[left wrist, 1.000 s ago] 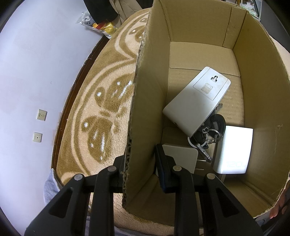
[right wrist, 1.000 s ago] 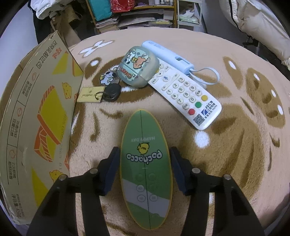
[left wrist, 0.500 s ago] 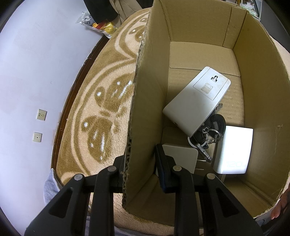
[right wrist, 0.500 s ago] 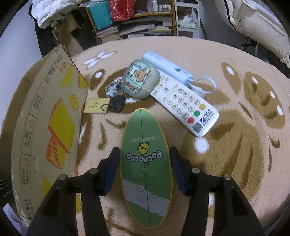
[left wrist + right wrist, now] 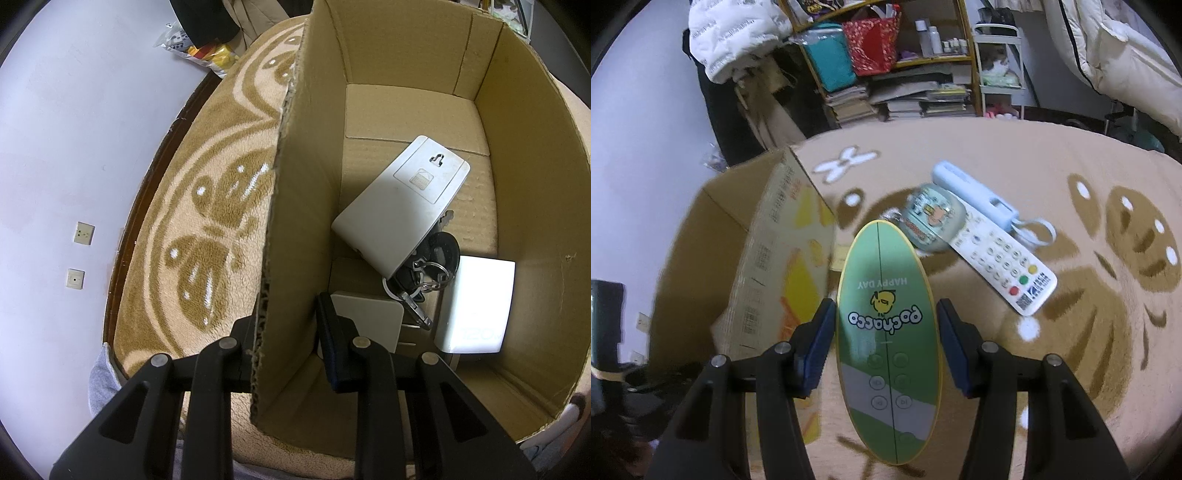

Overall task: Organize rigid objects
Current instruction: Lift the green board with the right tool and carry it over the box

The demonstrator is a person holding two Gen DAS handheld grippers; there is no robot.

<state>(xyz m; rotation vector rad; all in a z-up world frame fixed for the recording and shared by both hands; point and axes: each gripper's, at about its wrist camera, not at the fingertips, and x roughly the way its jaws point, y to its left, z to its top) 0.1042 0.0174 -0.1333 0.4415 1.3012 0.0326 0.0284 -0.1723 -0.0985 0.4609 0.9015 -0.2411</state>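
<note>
Object in hand: green oval board [image 5: 888, 343], flat, printed "HAPPY DAY" and "pochacco", with rows of round button marks on its near half. Judged stiff and light, a thin hard panel with a glossy face, so likely slippery if pinched on the faces. Best hold is across the long edges near the widest part, which is where it is taken.

Right gripper [image 5: 886, 339]: jaws set wide, one blue pad at each long edge of the board, clenched on it. The board is lifted clear of the patterned blanket [image 5: 1089, 184] and hangs beside the printed outer wall of the cardboard box [image 5: 783, 266], tip pointing away from the camera. The view is motion-blurred, so exact pad contact is hard to confirm.

Left gripper [image 5: 286, 332]: narrow opening, one finger outside and one inside the box, pinching the box's near side wall [image 5: 303, 221]. Judged to be steadying the box; corrugated card is light and bends easily, so a firm hold low on the wall suits it.

Box contents, left wrist view: white flat device [image 5: 402, 210] lying tilted, bunch of keys [image 5: 421, 284] partly under it, white block [image 5: 476, 306] at the right wall, small pale grey slab [image 5: 369, 321] near the inner finger.

Left on the blanket, right wrist view: white remote [image 5: 1004, 266], pale blue stick-shaped case [image 5: 975, 197], rounded cartoon-printed case [image 5: 929, 218] touching the remote.
</note>
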